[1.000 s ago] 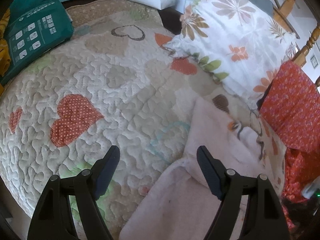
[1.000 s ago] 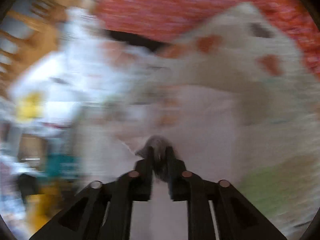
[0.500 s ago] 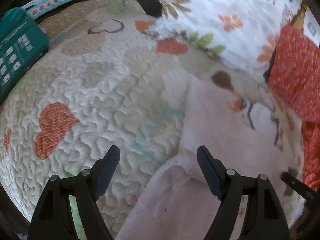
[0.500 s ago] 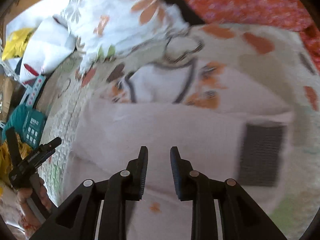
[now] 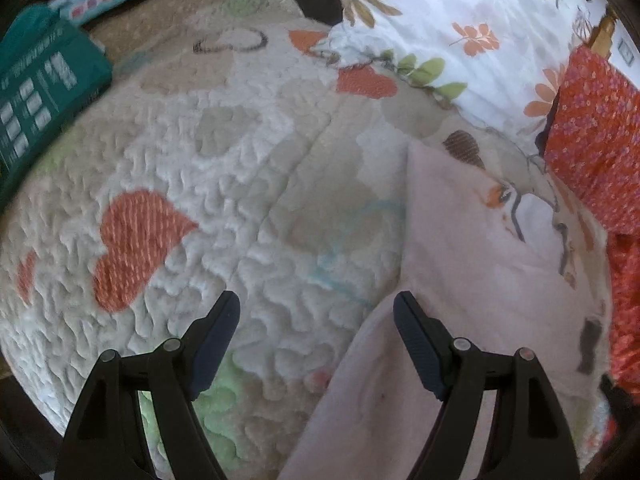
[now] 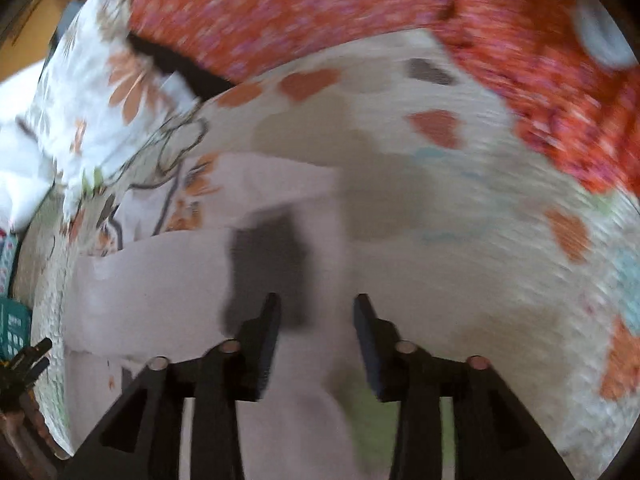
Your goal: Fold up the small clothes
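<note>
Your left gripper (image 5: pixel 316 308) gapes, nothing held, over quilt (image 5: pixel 224 168); teal box (image 5: pixel 36 96) only here. Right gripper (image 6: pixel 316 308) has just been opening, empty, over pink garment (image 6: pixel 160 280); its dark patch (image 6: pixel 268 268) is clear only here.

Open quilt (image 5: pixel 224 184) left of garment (image 5: pixel 472 264); pillow (image 5: pixel 460 28), red cloth (image 5: pixel 596 140) block far side.

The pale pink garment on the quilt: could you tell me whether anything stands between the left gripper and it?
Nothing visible does. The left gripper hangs open over the quilt, with the pink garment already beside its right-hand jaw. The teal packet and floral pillow lie well off to the sides.
</note>
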`<state>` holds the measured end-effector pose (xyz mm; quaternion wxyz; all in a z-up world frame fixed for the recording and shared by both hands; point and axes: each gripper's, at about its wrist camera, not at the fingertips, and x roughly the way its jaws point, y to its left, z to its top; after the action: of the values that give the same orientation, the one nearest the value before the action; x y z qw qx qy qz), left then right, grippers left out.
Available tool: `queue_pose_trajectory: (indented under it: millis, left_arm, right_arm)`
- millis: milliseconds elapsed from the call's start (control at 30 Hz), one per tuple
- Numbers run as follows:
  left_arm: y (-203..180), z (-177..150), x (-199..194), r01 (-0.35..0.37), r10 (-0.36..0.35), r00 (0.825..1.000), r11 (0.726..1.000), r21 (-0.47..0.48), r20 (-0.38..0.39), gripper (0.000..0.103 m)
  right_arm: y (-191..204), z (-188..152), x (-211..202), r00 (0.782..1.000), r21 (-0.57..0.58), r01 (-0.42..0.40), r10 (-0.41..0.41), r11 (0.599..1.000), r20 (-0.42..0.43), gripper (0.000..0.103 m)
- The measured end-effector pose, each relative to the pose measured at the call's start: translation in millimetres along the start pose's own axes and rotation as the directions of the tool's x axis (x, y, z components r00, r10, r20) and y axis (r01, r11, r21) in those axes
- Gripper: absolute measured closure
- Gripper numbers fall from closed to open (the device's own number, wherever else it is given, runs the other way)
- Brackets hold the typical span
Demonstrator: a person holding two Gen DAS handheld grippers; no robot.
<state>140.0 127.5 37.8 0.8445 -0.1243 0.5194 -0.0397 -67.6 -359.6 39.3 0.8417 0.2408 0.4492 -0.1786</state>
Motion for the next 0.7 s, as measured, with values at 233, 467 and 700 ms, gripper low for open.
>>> queue_pose_trajectory:
  millis: [233, 467, 700]
  left_arm:
    - [30.1, -23.3, 7.1, 0.215, -0.224, 0.972, 0.97, -0.114, -0.074, 0.025]
    - [39.7, -67.2, -13.0, 0.342, -0.348, 0.932, 0.937, -0.067, -0.106, 0.038]
    - [46.9, -119.5, -26.7, 0.385, -0.386, 0.916, 0.922, -0.025, -0.113, 0.038]
  right_arm:
    - [-53.5, -60.2, 4.0, 0.975, 0.205, -0.168, 0.194, 0.964, -0.112, 0.058]
    - [-44.4, -104.3, -11.6, 0.924, 0.24, -0.341, 0.371, 0.909, -0.091, 0.054]
    - [-30.1, -157.9, -16.4, 0.86, 0.253, -0.453, 0.494, 0.855, -0.127, 0.054]
